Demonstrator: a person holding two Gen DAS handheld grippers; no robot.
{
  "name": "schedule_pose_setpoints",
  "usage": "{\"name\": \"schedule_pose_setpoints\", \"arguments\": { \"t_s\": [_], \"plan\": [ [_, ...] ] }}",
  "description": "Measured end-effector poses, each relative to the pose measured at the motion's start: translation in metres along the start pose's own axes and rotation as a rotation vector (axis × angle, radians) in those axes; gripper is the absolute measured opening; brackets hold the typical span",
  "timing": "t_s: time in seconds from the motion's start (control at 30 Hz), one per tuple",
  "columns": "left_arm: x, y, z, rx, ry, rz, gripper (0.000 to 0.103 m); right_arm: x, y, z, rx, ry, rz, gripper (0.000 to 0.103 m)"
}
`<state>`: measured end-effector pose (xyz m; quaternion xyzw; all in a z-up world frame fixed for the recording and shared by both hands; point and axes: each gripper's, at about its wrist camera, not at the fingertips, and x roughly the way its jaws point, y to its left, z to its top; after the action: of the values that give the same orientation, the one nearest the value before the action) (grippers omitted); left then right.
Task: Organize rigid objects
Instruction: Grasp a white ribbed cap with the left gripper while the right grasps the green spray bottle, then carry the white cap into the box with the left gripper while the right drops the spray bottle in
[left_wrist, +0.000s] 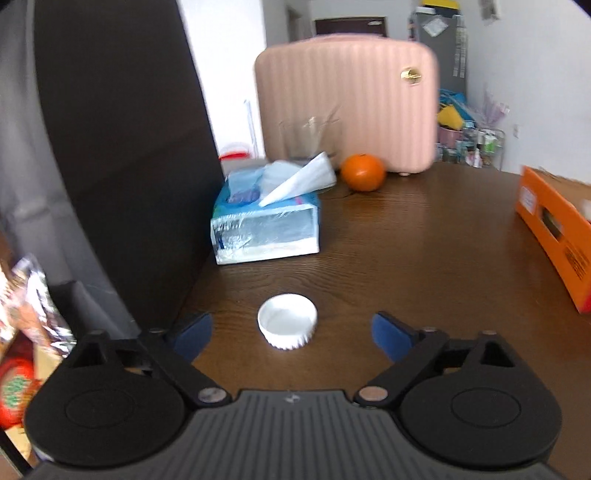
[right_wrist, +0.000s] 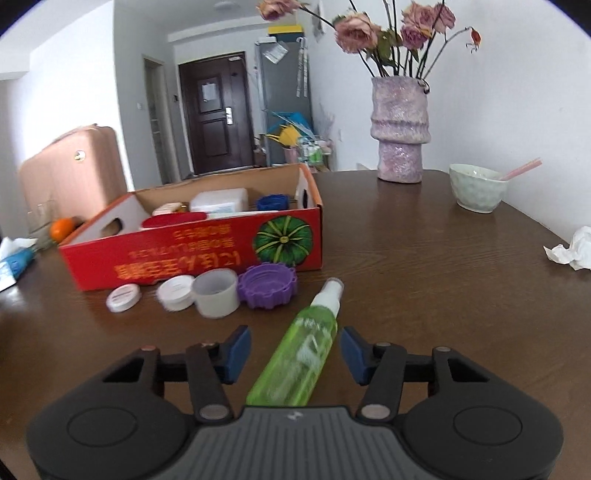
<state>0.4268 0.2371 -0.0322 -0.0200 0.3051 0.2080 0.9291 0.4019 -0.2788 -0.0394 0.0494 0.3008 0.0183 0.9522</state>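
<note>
A white ribbed cap (left_wrist: 287, 320) lies open side up on the brown table, between the wide-apart blue pads of my left gripper (left_wrist: 291, 334), untouched. In the right wrist view a green spray bottle (right_wrist: 301, 349) lies on its side between the pads of my right gripper (right_wrist: 293, 354), with a gap on each side. Ahead stands a red cardboard box (right_wrist: 207, 251) that holds several items. In front of the box sit two white lids (right_wrist: 123, 297), a white cup-shaped cap (right_wrist: 216, 291) and a purple lid (right_wrist: 267, 284).
A tissue pack (left_wrist: 264, 221), an orange (left_wrist: 362, 171) and a pink case (left_wrist: 347, 103) stand at the table's back left. A black panel (left_wrist: 122, 147) rises on the left. A purple vase (right_wrist: 400, 125), a bowl (right_wrist: 476, 186) and crumpled paper (right_wrist: 574, 251) sit on the right.
</note>
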Motion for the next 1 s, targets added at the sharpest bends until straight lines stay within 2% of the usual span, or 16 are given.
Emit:
{"name": "schedule_pose_setpoints", "arguments": {
  "t_s": [0.13,0.2,0.3,0.4,0.5,0.67,0.93,0.97,1.0],
  "plan": [
    [0.021,0.006,0.004,-0.014,-0.002,0.032,0.078,0.022,0.004,0.007,0.008,0.035,-0.022,0.049],
    [0.030,0.006,0.004,-0.008,0.018,0.006,0.067,0.032,0.004,0.009,0.010,0.060,-0.023,0.043],
    [0.030,0.006,0.002,-0.017,0.028,-0.032,0.040,0.039,0.003,0.008,0.023,0.067,-0.019,0.034],
    [0.024,0.004,0.000,-0.009,0.033,-0.024,0.040,0.040,0.007,0.009,-0.004,0.071,-0.041,0.031],
    [0.006,-0.001,-0.006,-0.008,0.023,-0.069,0.040,0.032,0.006,0.003,-0.010,0.080,-0.033,0.030],
    [-0.057,-0.022,-0.028,0.043,-0.046,-0.127,0.040,-0.005,0.001,-0.015,-0.023,0.058,-0.010,0.030],
    [-0.181,-0.067,-0.097,0.113,-0.101,-0.325,0.040,-0.077,0.013,-0.064,-0.088,0.055,0.077,0.030],
    [-0.192,-0.072,-0.103,0.108,-0.094,-0.360,0.040,-0.087,0.015,-0.068,-0.096,0.050,0.091,0.030],
    [-0.203,-0.078,-0.112,0.097,-0.062,-0.427,0.040,-0.096,0.017,-0.073,-0.104,0.045,0.111,0.030]
  ]
}}
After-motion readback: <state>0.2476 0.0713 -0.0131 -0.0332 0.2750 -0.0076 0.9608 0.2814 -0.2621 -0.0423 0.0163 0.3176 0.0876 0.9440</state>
